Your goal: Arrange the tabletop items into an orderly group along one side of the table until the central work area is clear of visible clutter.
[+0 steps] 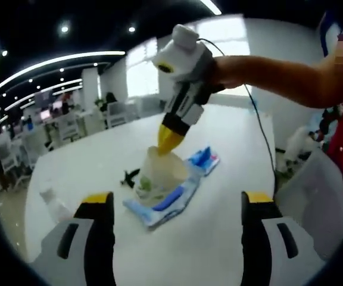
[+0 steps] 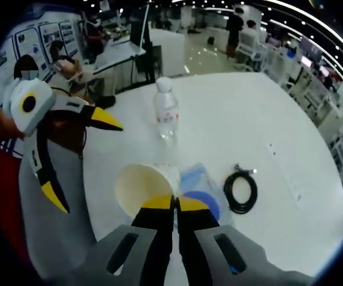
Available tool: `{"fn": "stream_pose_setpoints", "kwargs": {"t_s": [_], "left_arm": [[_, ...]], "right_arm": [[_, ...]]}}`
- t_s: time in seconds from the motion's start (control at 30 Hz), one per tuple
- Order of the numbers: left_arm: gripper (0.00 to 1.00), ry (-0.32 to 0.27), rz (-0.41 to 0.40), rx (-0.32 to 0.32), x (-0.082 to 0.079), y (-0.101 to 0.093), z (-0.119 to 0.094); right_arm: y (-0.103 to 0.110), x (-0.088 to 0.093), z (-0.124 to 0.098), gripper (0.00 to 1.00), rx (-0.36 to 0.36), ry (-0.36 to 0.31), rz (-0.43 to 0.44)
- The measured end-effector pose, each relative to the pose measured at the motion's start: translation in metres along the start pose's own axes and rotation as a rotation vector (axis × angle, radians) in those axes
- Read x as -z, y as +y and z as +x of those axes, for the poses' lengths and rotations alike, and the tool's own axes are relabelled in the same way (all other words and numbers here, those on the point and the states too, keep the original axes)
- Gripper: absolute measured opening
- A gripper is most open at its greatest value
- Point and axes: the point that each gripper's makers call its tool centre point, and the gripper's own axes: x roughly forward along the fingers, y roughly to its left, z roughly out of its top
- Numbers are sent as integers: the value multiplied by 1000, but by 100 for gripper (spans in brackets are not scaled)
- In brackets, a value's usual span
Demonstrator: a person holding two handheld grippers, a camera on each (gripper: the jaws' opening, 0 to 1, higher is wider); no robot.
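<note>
White bench (image 2: 267,119): your round work surface; it carries everything named below.
Paper cup (image 2: 143,186): pale cream, tipped so its open mouth faces your right gripper view. It sits on the blue and white packet, towards the near side of the bench.
Right gripper (image 2: 175,204): your yellow-tipped fingers (image 2: 158,203) are pressed together on the cup's rim, one each side of the wall, with barely a gap between them. In the left gripper view the same gripper (image 1: 170,142) comes down from above onto the cup (image 1: 159,174), your bare forearm behind it.
Left gripper (image 1: 177,205): your fingers (image 1: 97,199) stand wide apart and hold nothing; the cup lies ahead of them, clear of both tips. In the right gripper view this gripper (image 2: 85,161) hangs just left of the cup, fingers spread.
Blue and white packet (image 1: 172,193): flat under and beside the cup, one end reaching past it.
Water bottle (image 2: 166,116): clear, white cap, upright beyond the cup, apart from it.
Black cable (image 2: 241,190): coiled, lying right of the cup, near the packet but not touching it.
</note>
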Motion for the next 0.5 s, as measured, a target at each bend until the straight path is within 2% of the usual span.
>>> {"fn": "stream_pose_setpoints", "kwargs": {"t_s": [0.1, 0.4, 0.5], "left_arm": [[83, -47, 57, 4, -9, 0, 3], [78, -72, 130, 24, -13, -5, 9], [76, -59, 167, 30, -8, -6, 12]], "right_arm": [[4, 0, -3, 1, -9, 8, -6], [15, 1, -8, 1, -47, 26, -9], [20, 0, -8, 1, -66, 33, -5]]}}
